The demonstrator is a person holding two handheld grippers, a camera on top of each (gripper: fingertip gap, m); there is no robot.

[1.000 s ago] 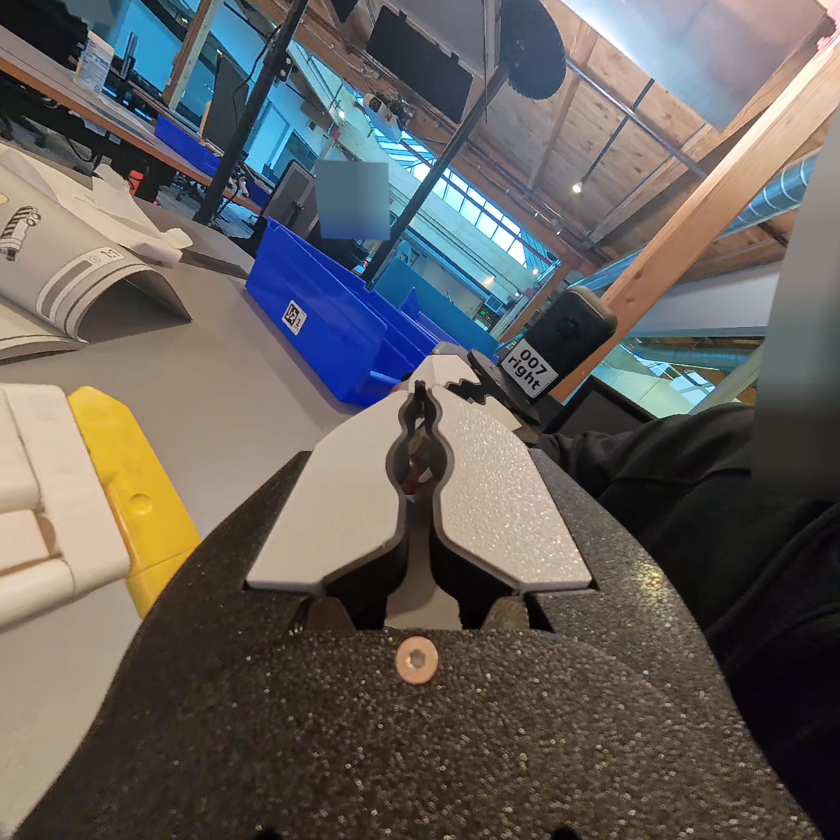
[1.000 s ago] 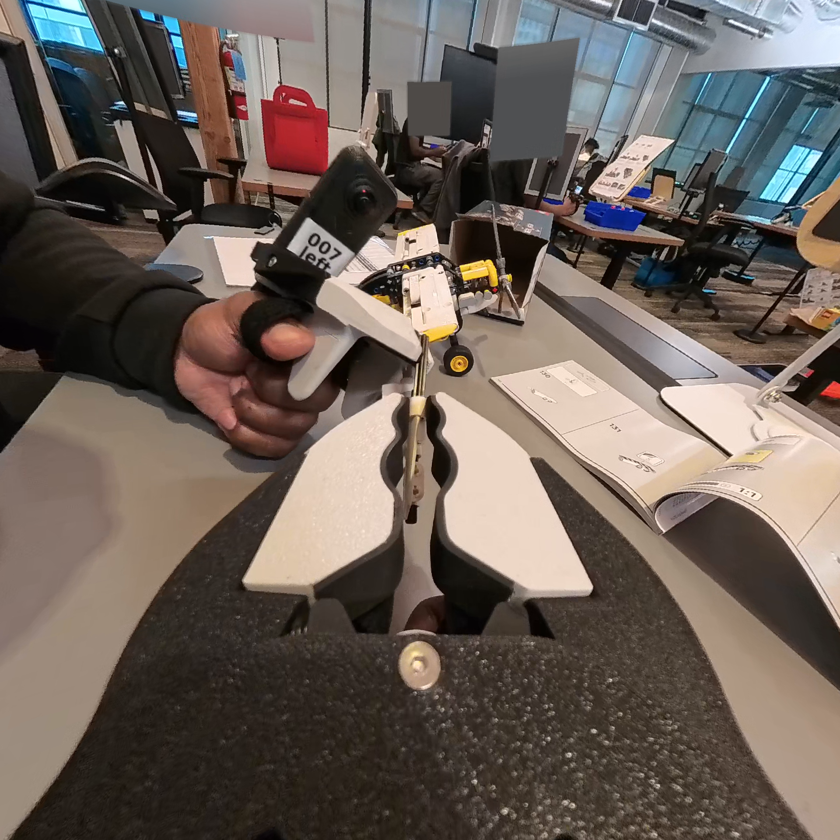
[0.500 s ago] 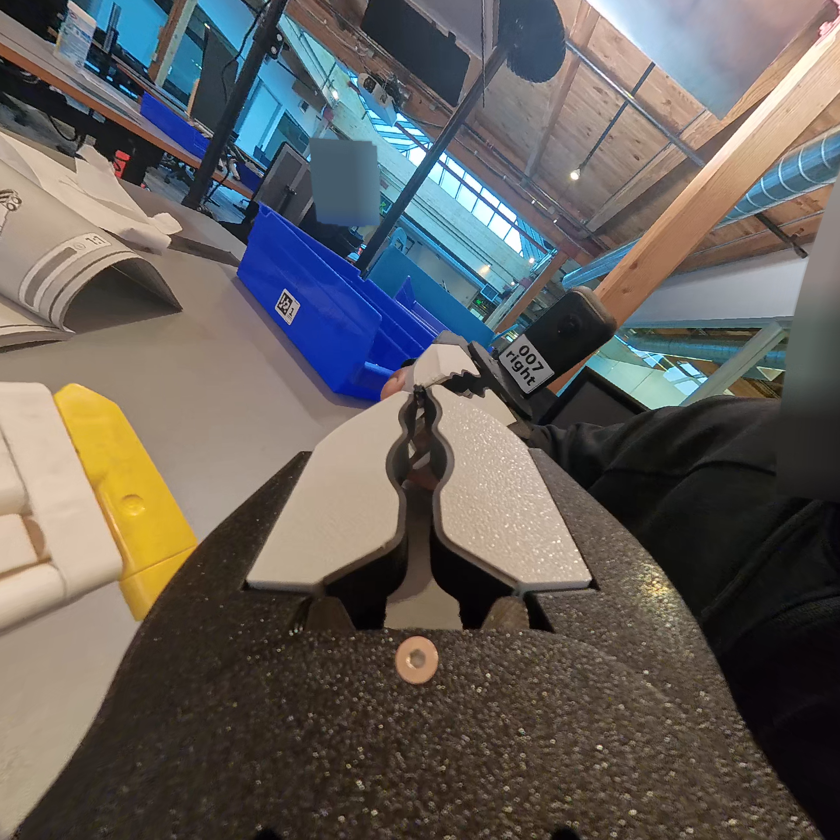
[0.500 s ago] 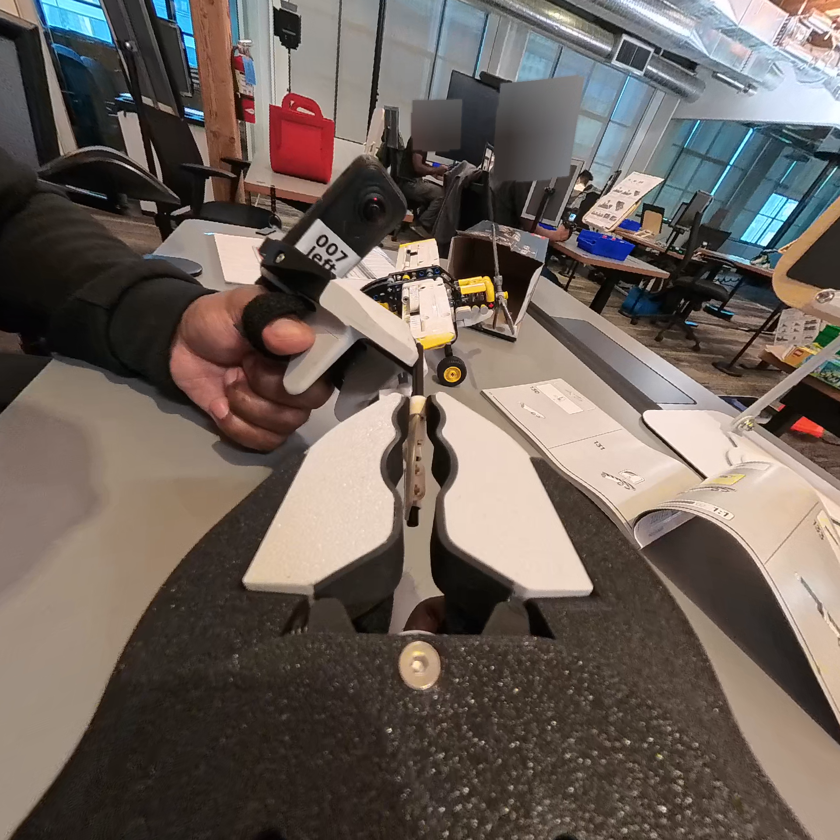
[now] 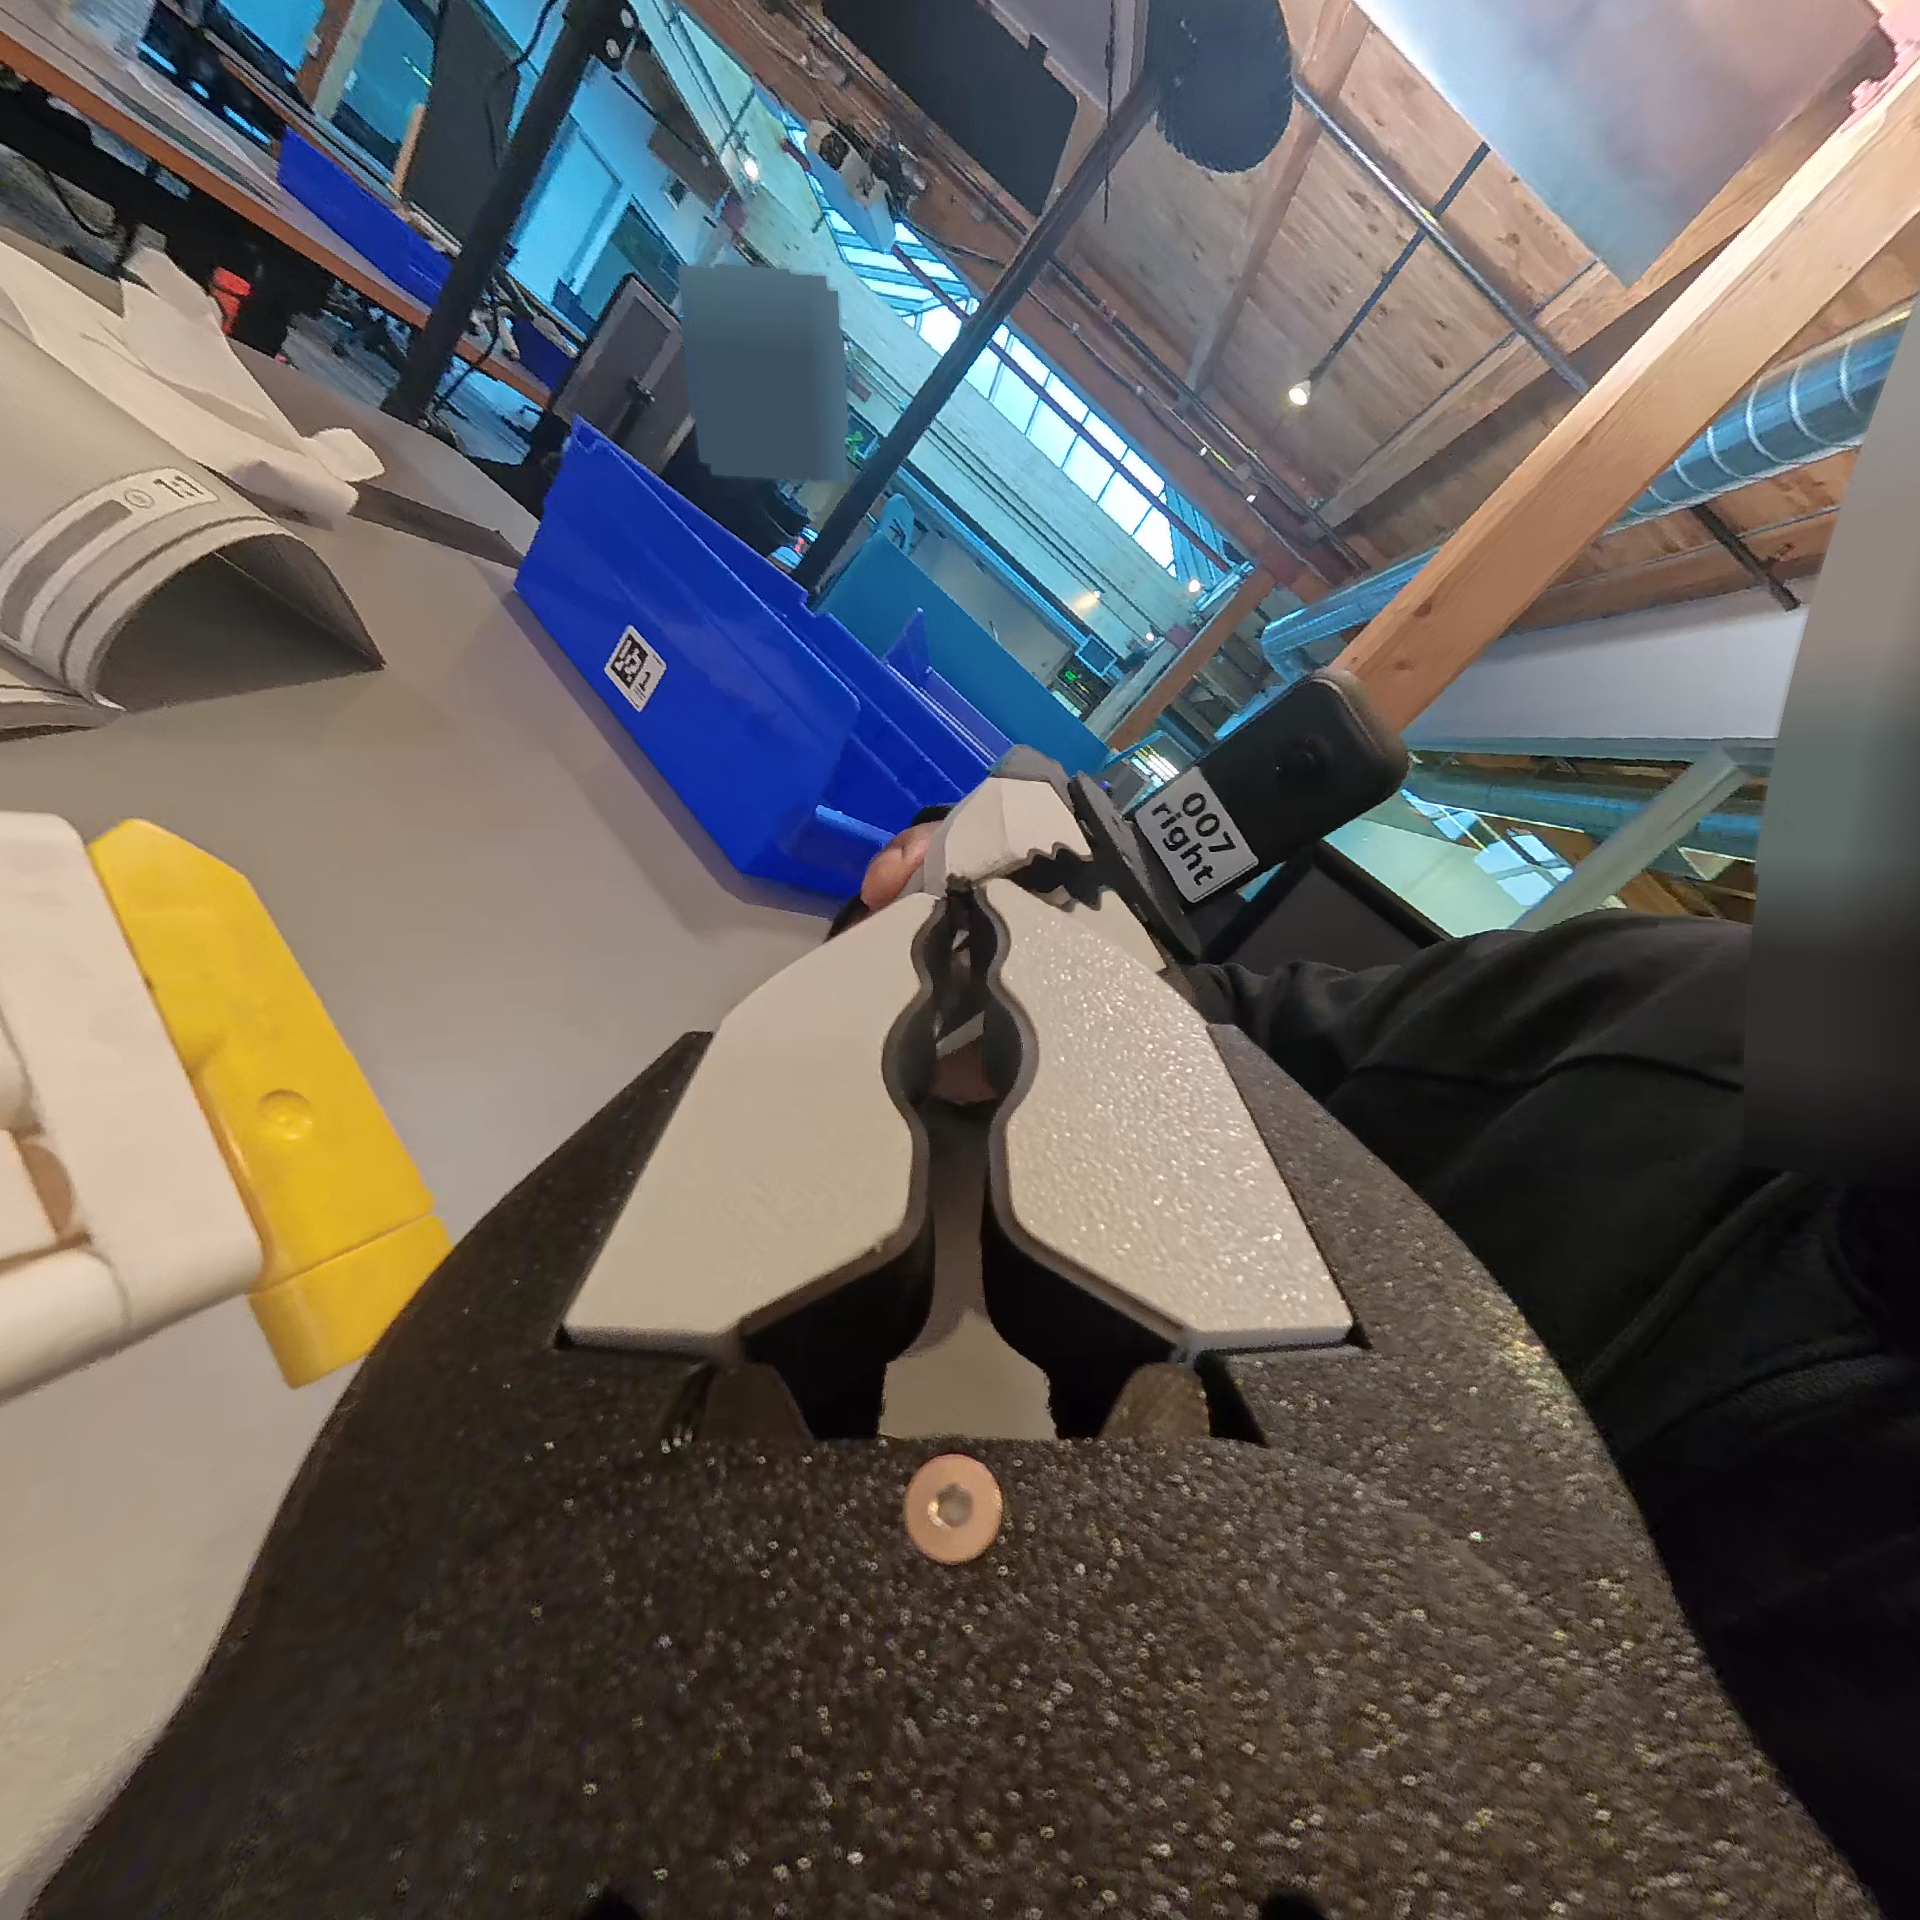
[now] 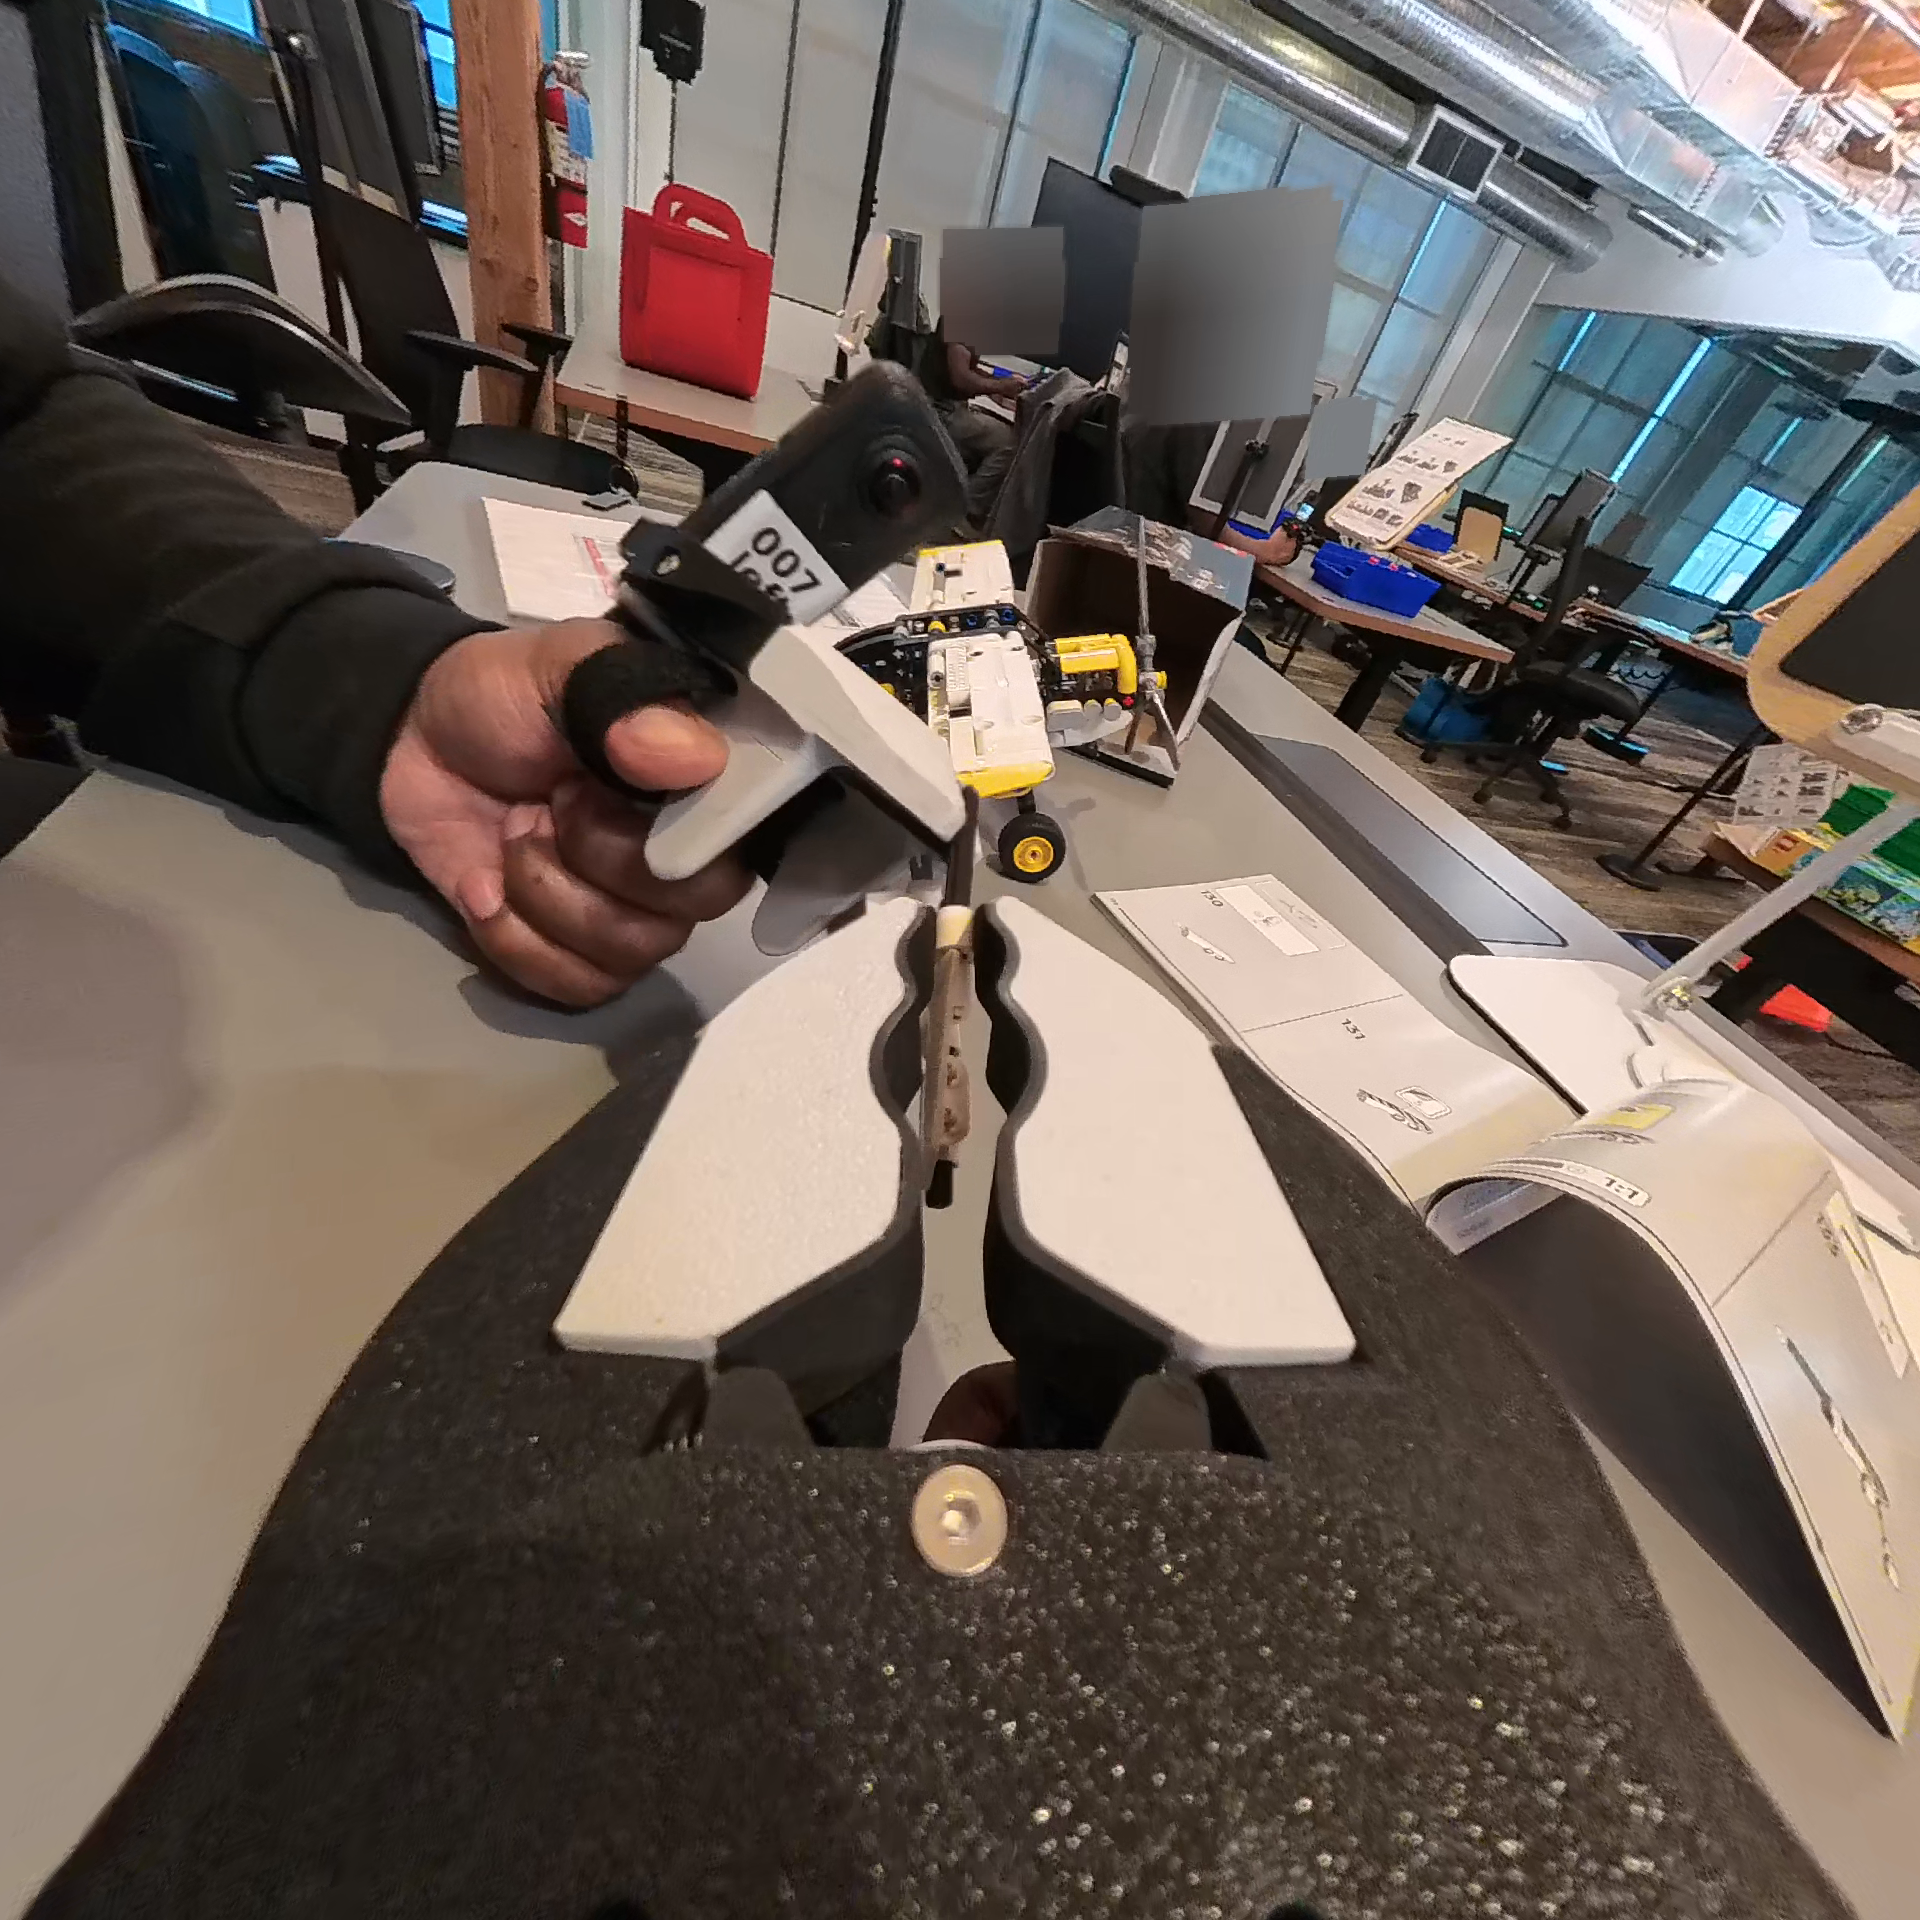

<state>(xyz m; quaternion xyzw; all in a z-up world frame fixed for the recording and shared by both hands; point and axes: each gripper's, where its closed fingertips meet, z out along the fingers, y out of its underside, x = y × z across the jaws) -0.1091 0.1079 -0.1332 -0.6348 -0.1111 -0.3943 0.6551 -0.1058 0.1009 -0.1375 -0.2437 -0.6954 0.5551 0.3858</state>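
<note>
Right gripper (image 6: 954,914) fingers clench a tan beam (image 6: 948,1049) carrying a black axle (image 6: 961,847); left gripper (image 5: 961,914) fingers pinch that axle's far end.

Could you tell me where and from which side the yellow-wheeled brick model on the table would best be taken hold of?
Probably across the white body of the brick model, coming down from above with a gripper finger on each long side. Those flanks look flat and roughly parallel, while the wheel hangs on a thin strut and the yellow and black parts look fiddly, so both seem poor holds.
</note>
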